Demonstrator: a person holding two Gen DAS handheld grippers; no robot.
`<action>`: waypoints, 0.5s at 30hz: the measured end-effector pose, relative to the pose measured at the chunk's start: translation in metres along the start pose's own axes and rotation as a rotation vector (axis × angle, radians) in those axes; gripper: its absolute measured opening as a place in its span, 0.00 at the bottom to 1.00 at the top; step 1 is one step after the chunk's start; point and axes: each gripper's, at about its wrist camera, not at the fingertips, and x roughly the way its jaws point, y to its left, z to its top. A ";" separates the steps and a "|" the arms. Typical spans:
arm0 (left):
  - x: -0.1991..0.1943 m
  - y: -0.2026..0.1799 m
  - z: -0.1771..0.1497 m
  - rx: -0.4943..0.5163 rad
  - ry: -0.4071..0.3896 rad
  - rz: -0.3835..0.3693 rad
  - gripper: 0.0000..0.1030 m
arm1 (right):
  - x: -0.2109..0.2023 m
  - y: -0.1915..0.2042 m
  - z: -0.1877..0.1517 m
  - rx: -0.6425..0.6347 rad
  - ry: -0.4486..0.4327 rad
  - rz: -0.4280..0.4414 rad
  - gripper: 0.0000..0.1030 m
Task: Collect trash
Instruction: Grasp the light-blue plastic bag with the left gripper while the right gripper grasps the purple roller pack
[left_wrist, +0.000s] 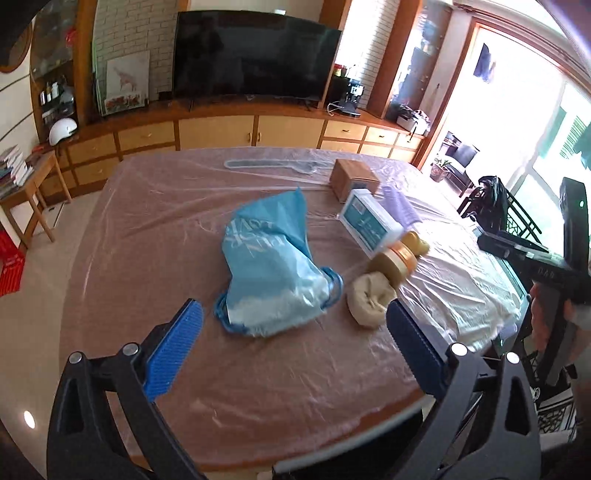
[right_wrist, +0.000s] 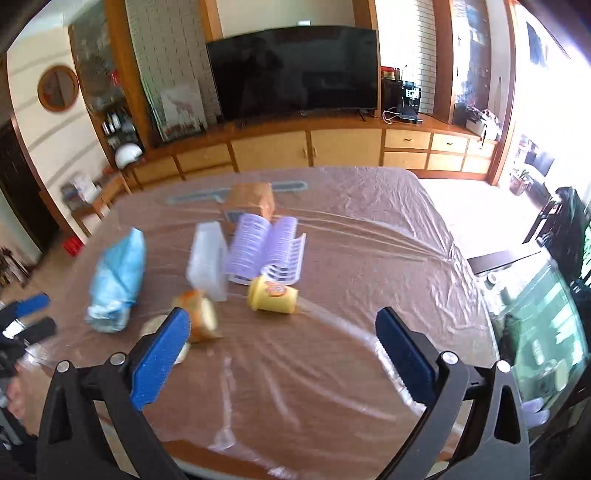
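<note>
On a table (left_wrist: 258, 369) under clear plastic sheet lie a crumpled blue plastic bag (left_wrist: 269, 266), a beige wad (left_wrist: 369, 301), an orange-banded tub (left_wrist: 397, 264) and a white and teal box (left_wrist: 369, 225). My left gripper (left_wrist: 295, 308) hangs open above the table's near side, nothing between its blue pads. In the right wrist view, a yellow cup (right_wrist: 271, 295) lies on its side beside a purple leaflet (right_wrist: 262, 247), the white box (right_wrist: 208, 262) and the blue bag (right_wrist: 118, 273). My right gripper (right_wrist: 283, 314) is open and holds nothing, above the sheet short of the cup.
A brown cardboard box (left_wrist: 352, 177) stands at the table's far side. Beyond it are a wooden cabinet (left_wrist: 221, 129) and a television (left_wrist: 255, 59). A small side table (left_wrist: 29, 184) is at the left, a dark chair (left_wrist: 491, 203) and a glass tank (right_wrist: 543, 332) at the right.
</note>
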 end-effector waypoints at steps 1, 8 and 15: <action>0.008 0.003 0.005 -0.010 0.010 0.005 0.97 | 0.010 0.003 0.003 -0.017 0.018 -0.019 0.94; 0.041 0.006 0.020 -0.011 0.045 0.026 0.97 | 0.063 -0.019 0.022 0.088 0.103 0.034 0.73; 0.060 0.011 0.037 -0.025 0.077 0.016 0.92 | 0.109 -0.031 0.060 0.150 0.159 0.087 0.67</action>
